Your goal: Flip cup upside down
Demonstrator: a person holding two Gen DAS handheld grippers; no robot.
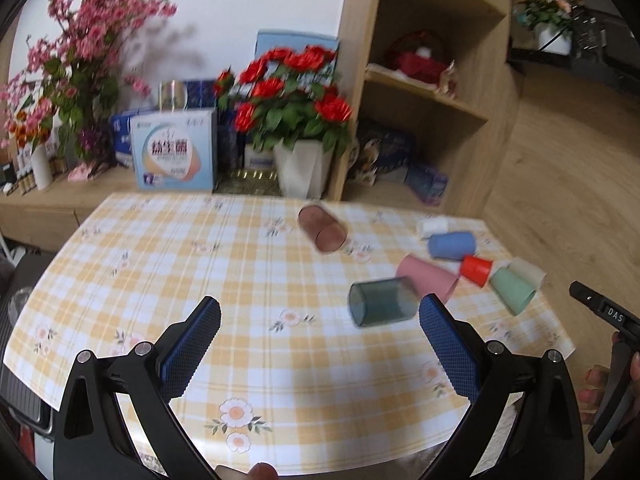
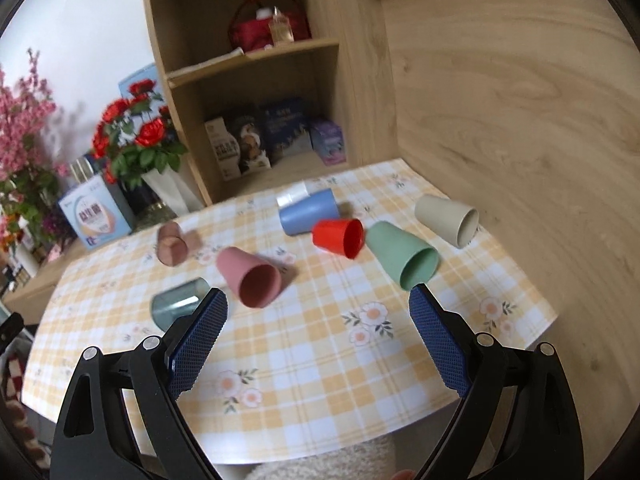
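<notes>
Jaws wide apart on our left gripper (image 1: 320, 312) and right gripper (image 2: 318, 304), holding nothing; cups lie toppled on the table (image 2: 320, 380); pink cup (image 2: 250, 276) shows us a hollow mouth.

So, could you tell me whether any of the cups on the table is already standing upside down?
No, in the right wrist view every cup, such as the pink cup and green cup, lies on its side on the table.
</notes>
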